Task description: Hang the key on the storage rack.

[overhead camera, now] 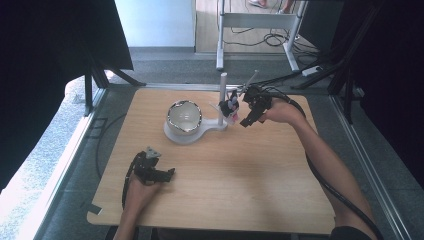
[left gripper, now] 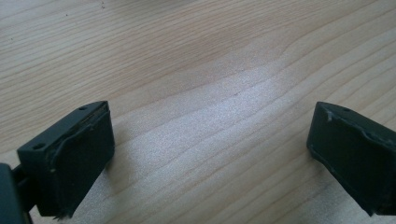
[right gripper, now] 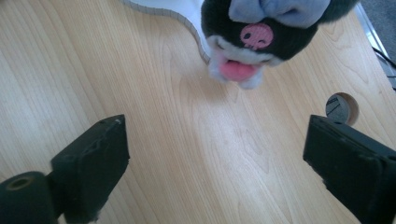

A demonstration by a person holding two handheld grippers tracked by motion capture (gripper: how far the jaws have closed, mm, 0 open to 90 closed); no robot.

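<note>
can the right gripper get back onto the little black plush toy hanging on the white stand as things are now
Probably yes. The right gripper hovers just beside the small black plush toy on the white stand, jaws wide apart and empty. In the right gripper view only bare wooden table lies between the jaws and the toy.

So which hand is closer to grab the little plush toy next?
Right, probably. The right gripper sits just beside the plush toy hanging at the white stand, jaws open. The left gripper rests far off near the table edge.
</note>
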